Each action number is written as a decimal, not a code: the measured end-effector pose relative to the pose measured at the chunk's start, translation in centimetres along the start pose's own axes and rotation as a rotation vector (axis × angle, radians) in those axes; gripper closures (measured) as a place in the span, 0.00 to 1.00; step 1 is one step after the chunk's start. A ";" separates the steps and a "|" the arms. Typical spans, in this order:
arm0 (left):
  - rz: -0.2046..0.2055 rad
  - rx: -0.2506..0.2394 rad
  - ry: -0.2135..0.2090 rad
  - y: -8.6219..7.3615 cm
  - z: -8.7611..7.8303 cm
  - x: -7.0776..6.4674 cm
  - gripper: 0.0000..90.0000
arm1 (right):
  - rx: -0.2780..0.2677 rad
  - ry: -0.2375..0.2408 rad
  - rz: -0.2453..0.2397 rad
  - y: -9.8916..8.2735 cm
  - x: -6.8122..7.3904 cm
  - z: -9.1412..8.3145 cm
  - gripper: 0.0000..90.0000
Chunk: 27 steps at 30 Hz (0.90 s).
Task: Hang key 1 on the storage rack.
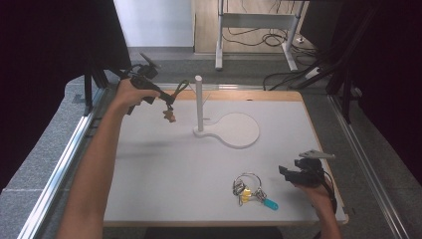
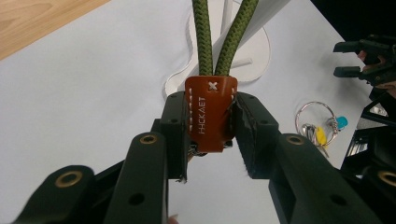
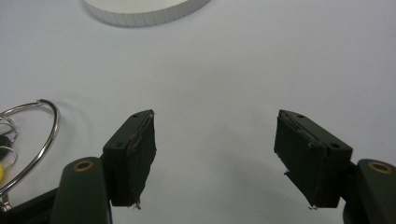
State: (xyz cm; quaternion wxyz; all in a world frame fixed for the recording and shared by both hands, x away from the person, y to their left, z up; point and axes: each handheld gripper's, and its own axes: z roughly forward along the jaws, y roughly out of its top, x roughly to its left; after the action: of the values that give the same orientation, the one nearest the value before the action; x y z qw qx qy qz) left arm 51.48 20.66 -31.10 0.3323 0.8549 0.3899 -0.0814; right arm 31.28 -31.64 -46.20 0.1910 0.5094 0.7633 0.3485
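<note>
My left gripper is held above the table's far left, shut on the brown leather tab of a keychain. The keychain's green cord loop reaches from the tab towards the white post; I cannot tell whether it touches the post. That post rises from a white stand with a round base. A small brown piece dangles below the jaws. My right gripper rests low at the near right, open, with bare table between its fingers. A metal key ring with yellow and blue tags lies just to its left.
The white mat covers a wooden table whose edge shows at the back. Metal rails run along both sides. A desk frame and cables stand on the floor beyond the table.
</note>
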 end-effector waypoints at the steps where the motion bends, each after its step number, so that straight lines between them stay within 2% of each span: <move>1: 0.000 0.000 0.000 0.0 0.0 0.0 0.74 | 0.000 0.000 0.000 0.0 0.0 0.0 0.32; 9: 0.006 0.012 -0.007 0.4 1.2 -0.1 0.74 | 0.002 0.008 -0.003 0.0 0.1 0.0 0.32; 16: -0.011 0.005 -0.008 0.8 1.5 0.1 0.74 | 0.003 0.009 -0.006 0.0 0.1 0.0 0.32; 18: -0.001 0.022 -0.011 0.7 1.9 0.0 0.74 | 0.002 0.008 -0.005 0.0 0.1 0.0 0.32; 24: 0.010 0.030 -0.013 0.3 2.8 -0.2 0.74 | 0.004 0.008 -0.005 0.0 0.1 0.0 0.32; 27: 0.029 0.042 0.001 0.2 3.4 -0.5 0.74 | 0.001 0.012 -0.007 0.0 0.2 0.0 0.32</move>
State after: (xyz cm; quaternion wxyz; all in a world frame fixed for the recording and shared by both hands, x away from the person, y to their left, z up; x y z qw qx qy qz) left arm 51.70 18.17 -33.40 0.3152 0.8673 0.3760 -0.0844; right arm 31.20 -31.45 -46.15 0.1872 0.5048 0.7664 0.3504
